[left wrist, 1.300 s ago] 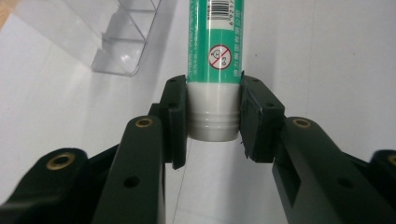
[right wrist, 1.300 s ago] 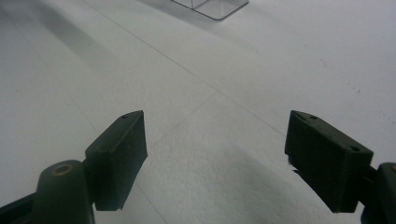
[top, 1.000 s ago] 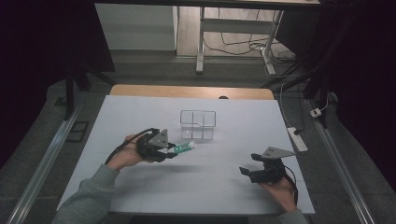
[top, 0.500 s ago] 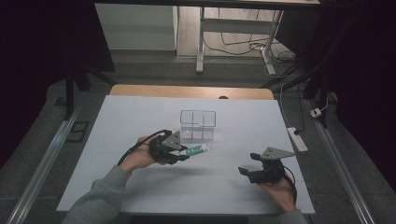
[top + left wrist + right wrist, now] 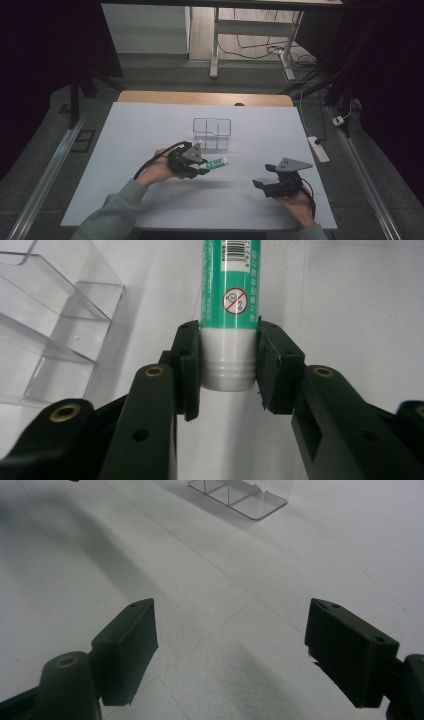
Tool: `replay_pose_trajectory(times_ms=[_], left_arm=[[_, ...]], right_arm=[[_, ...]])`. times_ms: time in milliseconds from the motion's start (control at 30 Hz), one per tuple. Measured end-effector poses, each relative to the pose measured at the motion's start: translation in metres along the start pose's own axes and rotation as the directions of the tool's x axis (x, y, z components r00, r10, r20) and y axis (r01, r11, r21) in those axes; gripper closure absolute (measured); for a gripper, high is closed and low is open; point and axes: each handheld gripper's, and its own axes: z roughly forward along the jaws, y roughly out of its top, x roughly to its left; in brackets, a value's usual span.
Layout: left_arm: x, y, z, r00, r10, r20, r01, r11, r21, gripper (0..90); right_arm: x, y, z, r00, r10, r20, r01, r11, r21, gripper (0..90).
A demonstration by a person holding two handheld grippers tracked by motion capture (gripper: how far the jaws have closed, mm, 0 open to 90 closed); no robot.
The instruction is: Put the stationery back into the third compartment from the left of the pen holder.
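Clamped on a green-and-white tube (image 5: 217, 163), my left gripper (image 5: 202, 167) sits near the middle of the white table (image 5: 150, 125) in the high view. The tube sticks out level toward the right, off the surface, just in front of the clear plastic organizer (image 5: 212, 133) and apart from it. My right gripper (image 5: 260, 184) is well apart, toward the near right edge, jaws spread with nothing between them.

From the left gripper view, both pads (image 5: 187, 367) press the tube's (image 5: 230, 305) white capped end from either side. Its green label with a barcode runs away from me. The organizer (image 5: 55, 325) stands to the left, its dividers visible.

From the right gripper view, the jaws stand wide apart over bare table (image 5: 210, 630). The organizer (image 5: 235, 495) lies far ahead at the top.
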Motion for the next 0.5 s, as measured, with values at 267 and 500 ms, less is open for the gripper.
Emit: replay_pose_trajectory(times_ms=[267,500], left_arm=[[-0.003,0.003,0.006,1.0000,0.000,0.007,0.000,1.0000,0.010,64.4],[-0.003,0.005,0.012,0.9997,-0.007,0.024,0.007,0.9999,0.014,64.4]], right_arm=[[0.006,0.004,0.001,0.9998,-0.018,-0.009,0.017,1.000,-0.011,21.0],[0.012,0.009,0.006,0.9990,-0.038,-0.022,0.037,0.999,-0.010,21.1]])
